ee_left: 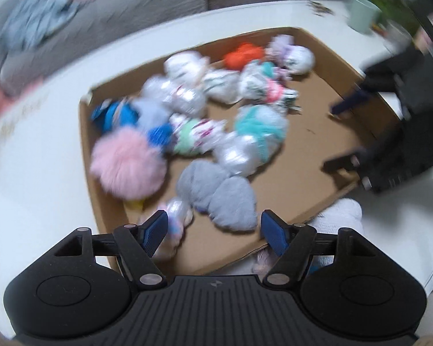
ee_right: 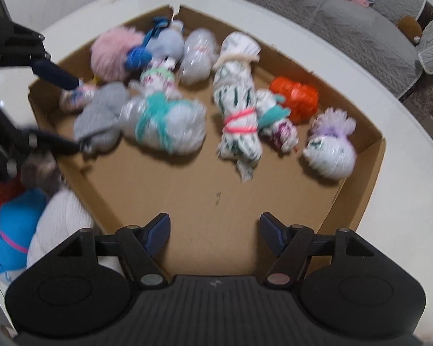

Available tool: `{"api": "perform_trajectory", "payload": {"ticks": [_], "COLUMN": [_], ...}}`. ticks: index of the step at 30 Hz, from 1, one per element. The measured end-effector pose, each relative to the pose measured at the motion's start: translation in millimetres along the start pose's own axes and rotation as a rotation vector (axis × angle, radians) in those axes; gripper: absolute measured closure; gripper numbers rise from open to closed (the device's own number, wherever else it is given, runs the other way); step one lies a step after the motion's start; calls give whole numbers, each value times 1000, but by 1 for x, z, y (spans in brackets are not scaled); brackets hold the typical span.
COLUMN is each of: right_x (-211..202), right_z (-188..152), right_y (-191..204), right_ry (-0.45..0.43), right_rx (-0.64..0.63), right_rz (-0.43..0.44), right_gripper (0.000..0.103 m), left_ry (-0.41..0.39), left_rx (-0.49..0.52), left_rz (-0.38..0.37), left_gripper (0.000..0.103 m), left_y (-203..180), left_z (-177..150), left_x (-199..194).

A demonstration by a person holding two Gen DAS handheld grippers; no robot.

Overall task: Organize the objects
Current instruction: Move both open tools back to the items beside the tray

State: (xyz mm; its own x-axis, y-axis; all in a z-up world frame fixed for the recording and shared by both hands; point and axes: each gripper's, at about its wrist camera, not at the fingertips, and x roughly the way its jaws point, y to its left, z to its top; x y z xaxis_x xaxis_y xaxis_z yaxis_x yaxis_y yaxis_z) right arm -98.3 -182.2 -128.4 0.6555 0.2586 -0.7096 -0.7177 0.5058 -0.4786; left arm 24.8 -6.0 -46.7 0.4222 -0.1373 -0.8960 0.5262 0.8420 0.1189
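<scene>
A shallow cardboard tray [ee_right: 369,155] on a white table holds several tied bundles and soft toys: a pink fluffy ball [ee_left: 127,161], a grey plush [ee_left: 216,196], a teal-tied bundle [ee_right: 164,121], an orange bundle [ee_right: 294,101], a purple-tied bundle [ee_right: 332,147]. My left gripper [ee_left: 215,230] is open and empty over the tray's near edge by the grey plush; it also shows in the right wrist view [ee_right: 78,115]. My right gripper [ee_right: 215,230] is open and empty over bare tray floor; it shows in the left wrist view [ee_left: 343,135] at the tray's right side.
Outside the tray lie a white bundle [ee_right: 60,222], a blue bundle [ee_right: 11,230] and a red one [ee_right: 0,199]. A grey sofa [ee_right: 346,20] with cloths stands beyond the table. A pale green cup [ee_left: 363,14] stands at the table's far side.
</scene>
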Motion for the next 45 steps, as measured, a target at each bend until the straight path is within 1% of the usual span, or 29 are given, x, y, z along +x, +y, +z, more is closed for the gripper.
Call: {"api": "perform_trajectory", "payload": {"ticks": [2,3,6,7,8,14,16,18,20,23,25,28,30,33,35,37,39,41,45], "right_x": [-3,-5,-10,-11,-13,-21,-26,-37,-52,-72,-84,-97,-104,-107,-104,-100,-95,-91,-89], "right_z": [-3,-5,-12,-14,-17,-29,-29,-29,-34,-41,-47,-52,-54,-54,-55,-56,-57,-57,-57], "right_y": [3,5,15,18,21,34,37,38,38,46,54,66,72,83,86,87,87,87,87], "right_ry": [2,1,10,14,18,41,26,3,-23,-52,-77,-102,-119,-121,-94,-68,-32,-6,25], "right_rx": [9,2,-16,-24,-33,-68,-69,-54,-35,-19,-13,-4,6,9,47,101,164,224,317], "right_rz": [-1,-3,2,-1,-4,-6,-18,-24,-25,-12,-8,-1,19,35,56,82,104,137,201], "right_gripper": [36,36,35,32,30,28,28,27,25,23,22,21,20,18,18,18,18,19,23], "left_ry": [25,30,58,64,68,75,59,42,30,17,19,28,49,77,91,105,113,111,114], "left_rx": [-58,-63,-44,-39,-32,-21,-26,-36,-29,4,-2,-27,-30,-28,-44,-77,-93,-88,-82], "left_rz": [-21,-20,-8,-6,-5,4,8,25,58,104,108,137,154,153,157,142,142,152,178], "left_gripper": [27,27,27,27,27,27,26,23,19,19,19,17,17,17,17,17,13,9,9], "left_y": [9,9,5,4,2,-8,-7,-6,-7,-10,-12,-13,-14,-14,-12,-8,-6,-5,-3], "left_z": [0,-1,0,-2,-2,-12,-14,-12,-15,-26,-34,-47,-57,-64,-67,-69,-71,-72,-73], "left_x": [3,3,2,1,1,-4,-9,-19,-31,-45,-52,-57,-56,-49,-44,-39,-34,-32,-35]}}
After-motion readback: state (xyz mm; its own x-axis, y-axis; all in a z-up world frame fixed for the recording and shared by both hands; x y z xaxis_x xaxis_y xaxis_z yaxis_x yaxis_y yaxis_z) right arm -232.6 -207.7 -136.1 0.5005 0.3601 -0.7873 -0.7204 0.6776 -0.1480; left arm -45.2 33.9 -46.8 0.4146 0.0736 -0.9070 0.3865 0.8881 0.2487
